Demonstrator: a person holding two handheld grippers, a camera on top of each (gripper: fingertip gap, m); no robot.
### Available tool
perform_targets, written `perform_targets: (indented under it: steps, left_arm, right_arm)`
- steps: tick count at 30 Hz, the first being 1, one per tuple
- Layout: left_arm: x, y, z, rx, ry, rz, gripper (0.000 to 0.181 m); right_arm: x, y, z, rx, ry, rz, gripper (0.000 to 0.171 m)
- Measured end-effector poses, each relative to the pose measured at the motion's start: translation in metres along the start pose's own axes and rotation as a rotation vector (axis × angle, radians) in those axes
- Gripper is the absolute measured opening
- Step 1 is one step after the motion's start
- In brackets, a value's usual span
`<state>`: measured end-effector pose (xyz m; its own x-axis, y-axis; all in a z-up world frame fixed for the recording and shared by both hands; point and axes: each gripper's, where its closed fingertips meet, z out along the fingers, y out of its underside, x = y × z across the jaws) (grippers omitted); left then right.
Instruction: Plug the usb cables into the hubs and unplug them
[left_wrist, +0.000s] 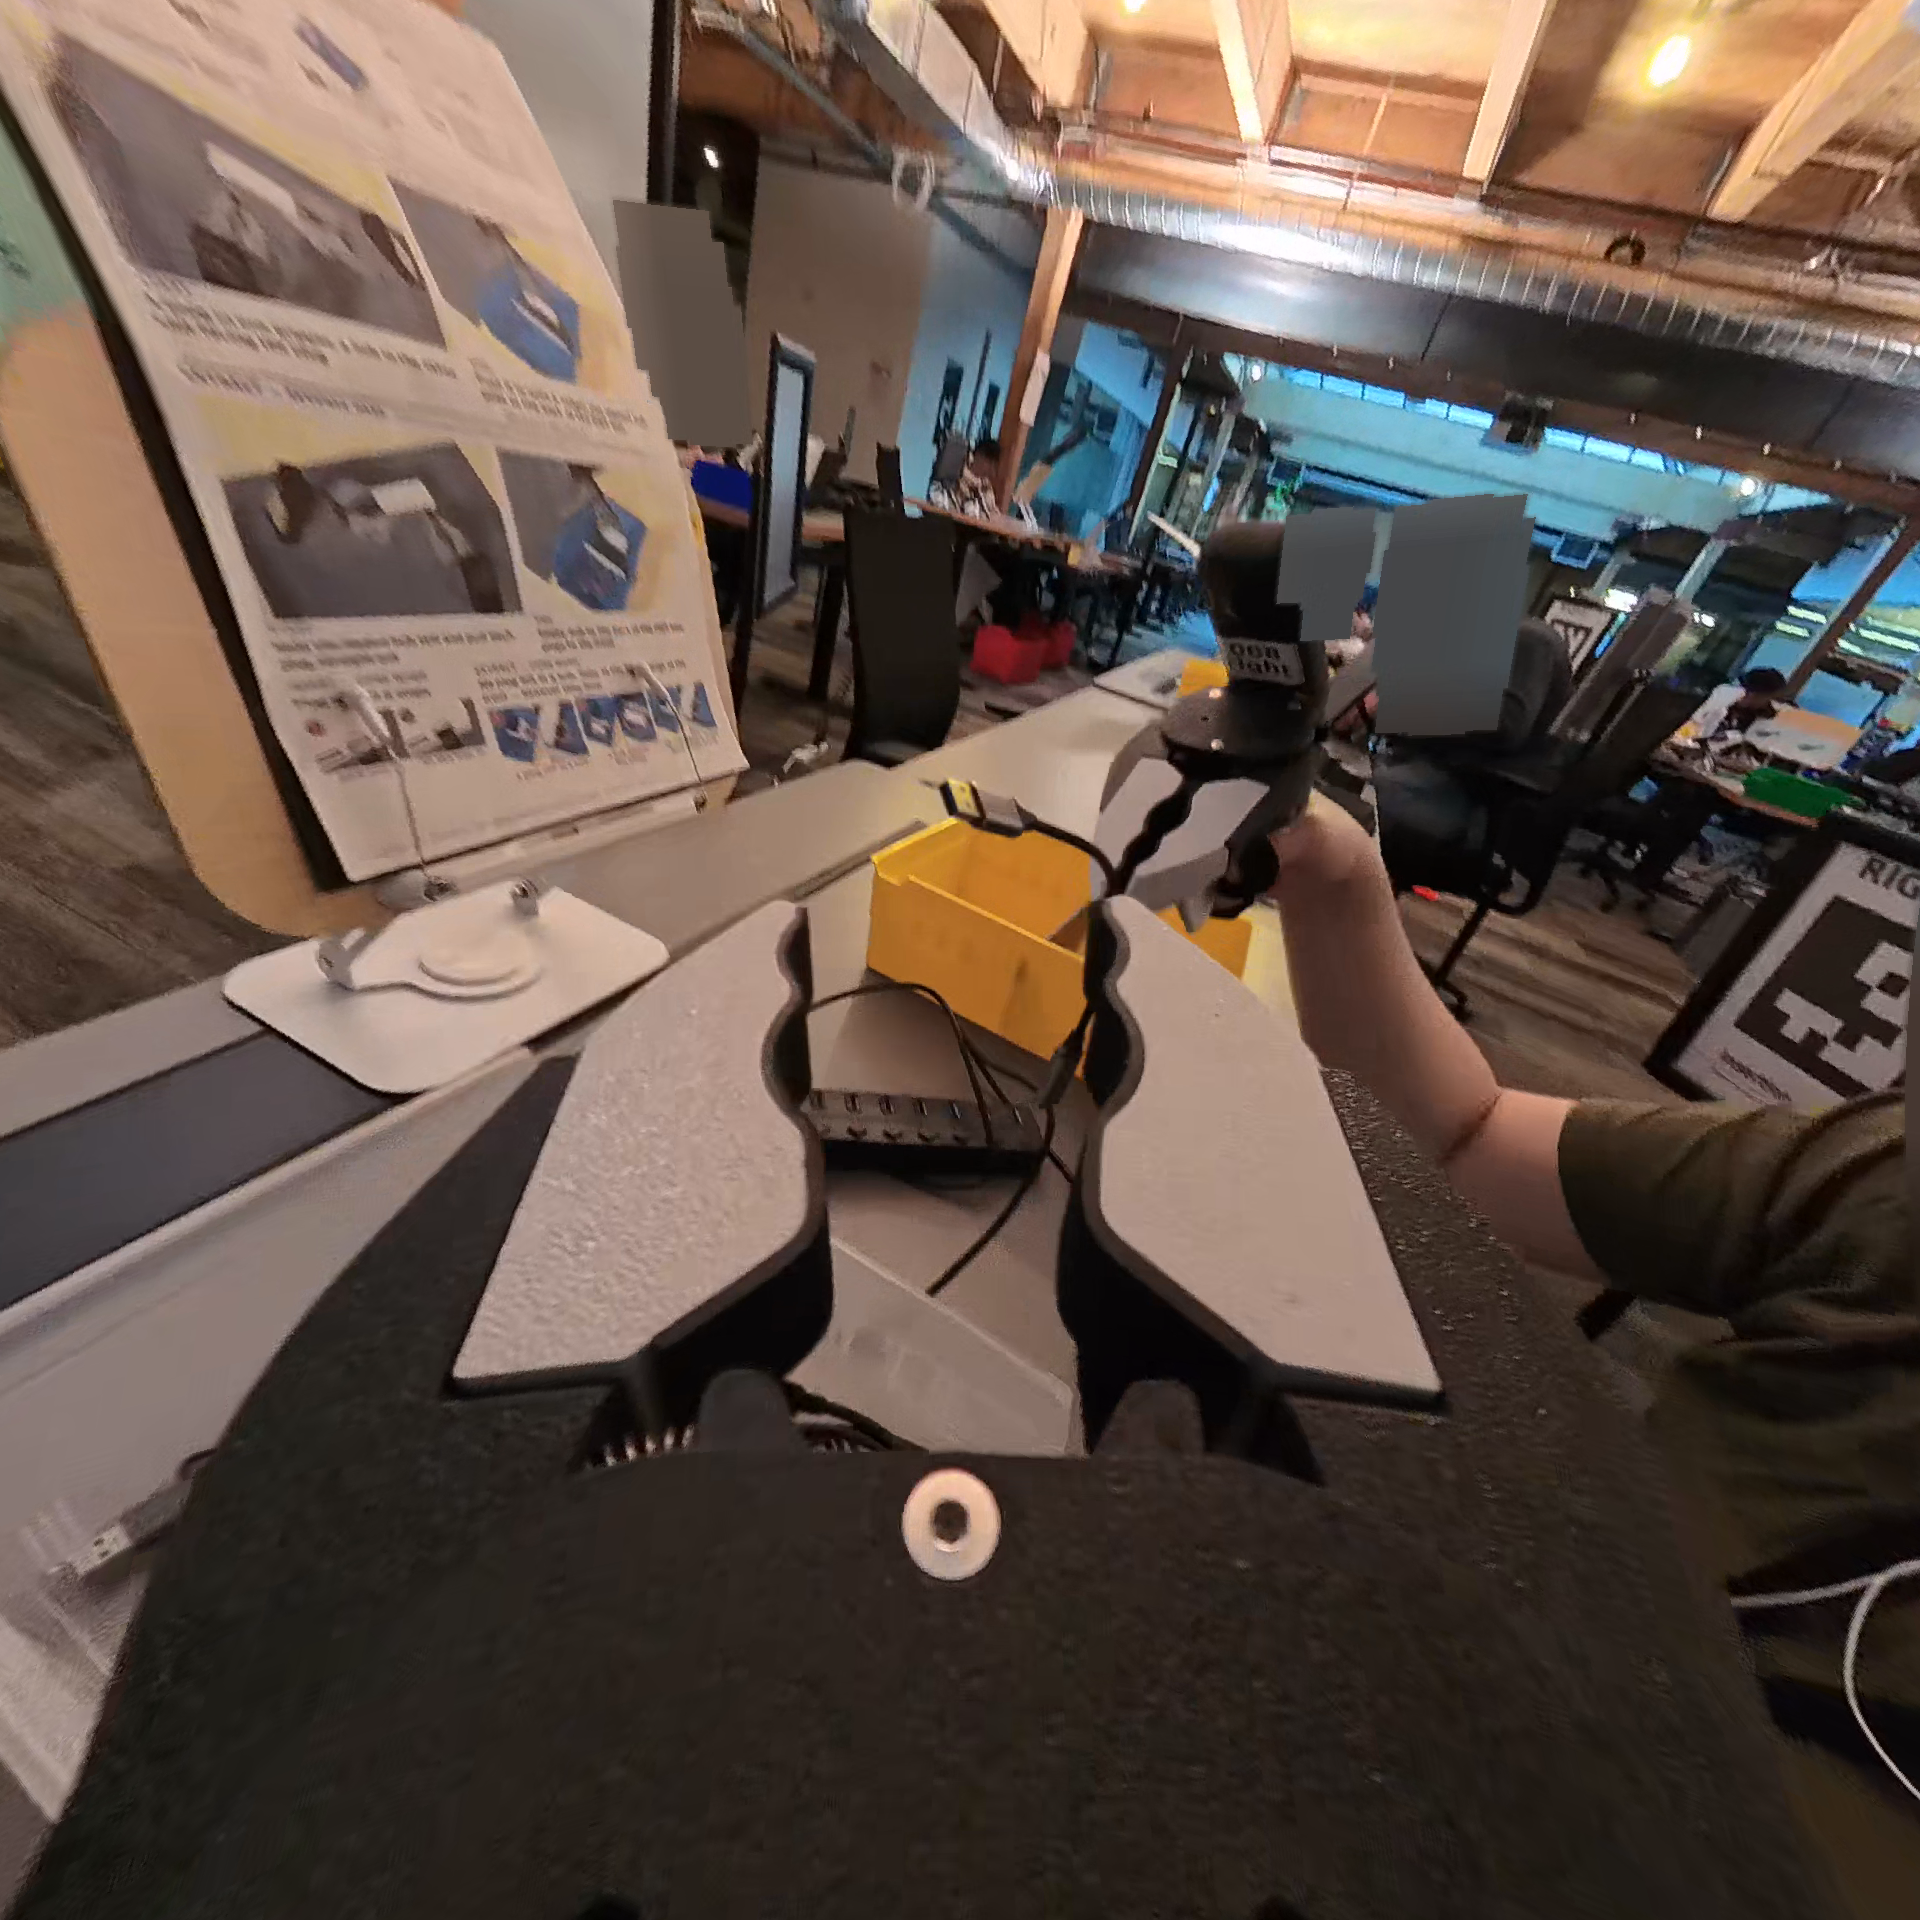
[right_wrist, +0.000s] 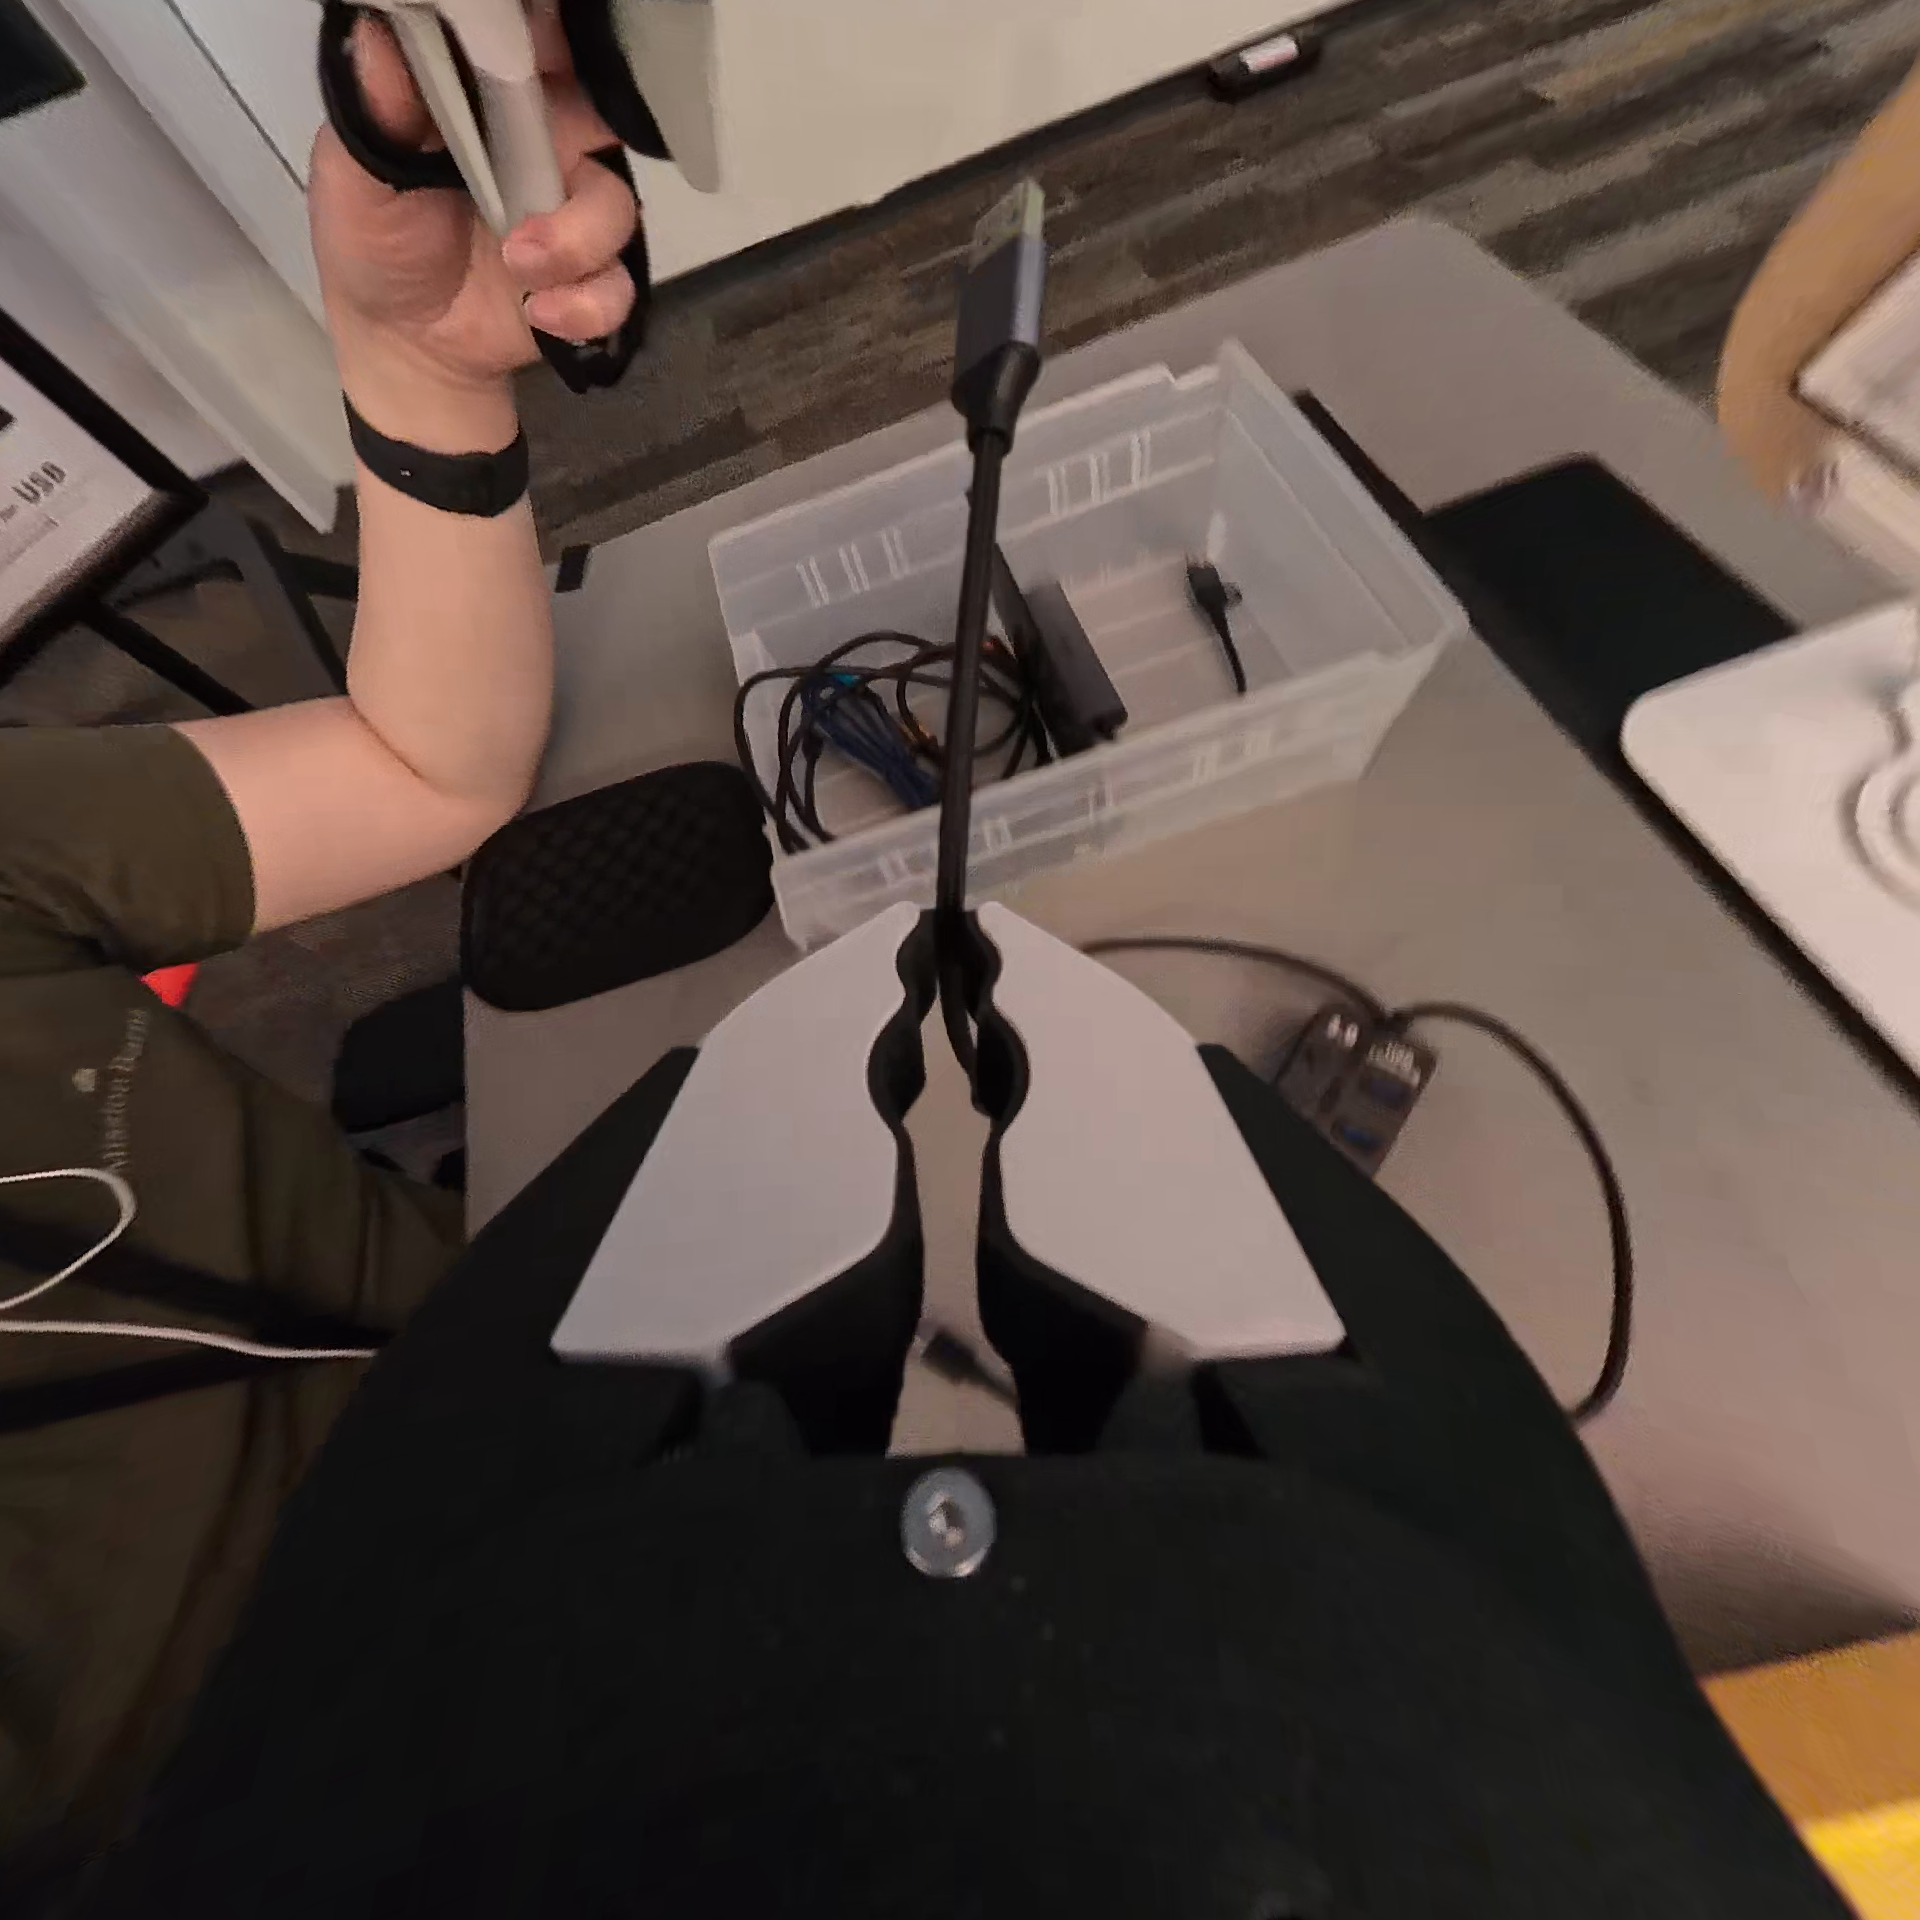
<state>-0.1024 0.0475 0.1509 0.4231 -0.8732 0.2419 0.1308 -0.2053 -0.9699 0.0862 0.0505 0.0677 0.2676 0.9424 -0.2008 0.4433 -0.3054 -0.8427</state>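
Grey-faced fingers of the right gripper (right_wrist: 948, 925) are pinched together on one black usb cable (right_wrist: 961, 665), clamped near the tips, so that the cord stands stiffly out beyond them and ends in a single grey plug (right_wrist: 1006, 270) held in the air, clear of everything. Just beyond and below the plug sits one clear plastic bin (right_wrist: 1351, 665) holding a tangle of black and blue cables (right_wrist: 862, 717), a dark bar-shaped hub (right_wrist: 1070, 665) and one loose short lead. To the right of the fingers, on the grey table (right_wrist: 1507, 883), lies one black hub (right_wrist: 1356, 1070) with blue ports, its own cord looping away over the tabletop. The left gripper (left_wrist: 948, 940) stands with its fingers well apart and holds nothing; between them, farther off on the table, lies a long black hub (left_wrist: 925, 1127) with a row of ports, and behind it one yellow bin (left_wrist: 966, 935). Far left stands one sheet of printed instructions (left_wrist: 384, 436) on a white stand.
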Motion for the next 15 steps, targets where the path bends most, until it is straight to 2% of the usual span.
perform_targets:
  steps: [2, 5, 6, 11, 15]
  left_arm:
    - [0.006, 0.011, 0.01, -0.057, 0.017, 0.004, 0.048]
    - [0.014, 0.026, 0.025, -0.13, 0.021, 0.027, 0.047]
    - [0.016, 0.03, 0.029, -0.148, 0.025, 0.033, 0.047]
    - [0.029, 0.044, 0.044, -0.215, 0.051, 0.059, 0.046]
    - [0.036, 0.05, 0.05, -0.243, 0.059, 0.086, 0.045]
  right_arm:
    - [0.0, 0.024, -0.014, -0.015, -0.072, 0.101, 0.005]
    - [-0.028, 0.065, -0.024, -0.105, -0.341, 0.271, 0.005]
    - [-0.034, 0.08, -0.024, -0.154, -0.374, 0.293, 0.005]
    - [-0.026, 0.166, -0.012, -0.507, -0.154, 0.253, 0.005]
    - [-0.022, 0.189, -0.001, -0.636, -0.126, 0.265, 0.005]
